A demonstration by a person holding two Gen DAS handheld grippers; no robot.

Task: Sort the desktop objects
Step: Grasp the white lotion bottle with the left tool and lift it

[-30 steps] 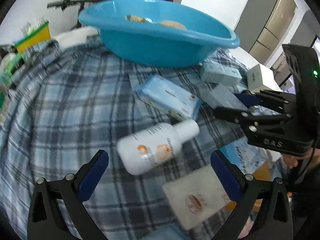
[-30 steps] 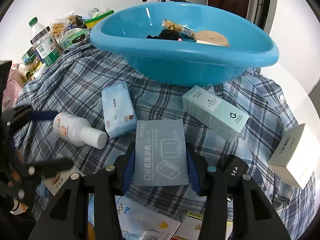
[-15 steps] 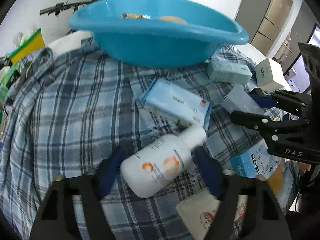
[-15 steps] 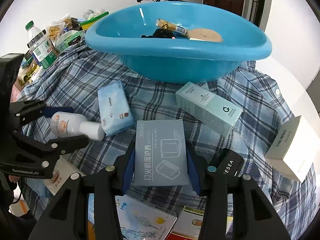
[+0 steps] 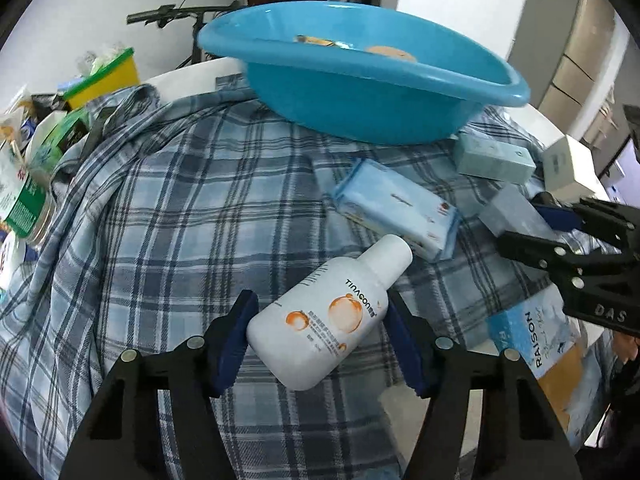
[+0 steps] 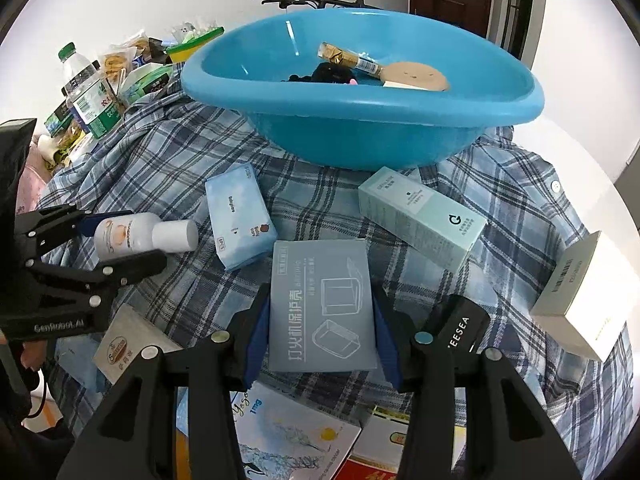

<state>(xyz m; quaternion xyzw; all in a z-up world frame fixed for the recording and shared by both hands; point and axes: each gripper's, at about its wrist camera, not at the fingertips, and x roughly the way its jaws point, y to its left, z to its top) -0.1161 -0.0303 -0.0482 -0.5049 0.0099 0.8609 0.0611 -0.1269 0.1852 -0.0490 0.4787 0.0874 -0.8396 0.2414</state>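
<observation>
At lower centre of the left wrist view, the left gripper (image 5: 320, 330) was closing its jaws around the white bottle (image 5: 330, 318), pads at its sides, bottle lying on the plaid cloth (image 5: 168, 216). Smooth rigid plastic, probably light, likely slippery; mid-body hold judged best. Further right, the right gripper (image 6: 320, 328) clamped the grey box (image 6: 322, 306): stiff card, flat sides. Blue basin (image 6: 360, 136) sat at upper centre.

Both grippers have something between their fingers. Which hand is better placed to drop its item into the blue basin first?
Right, probably. The right gripper is shut on the grey box, facing the blue basin. The left gripper is closing on the white bottle.
</observation>
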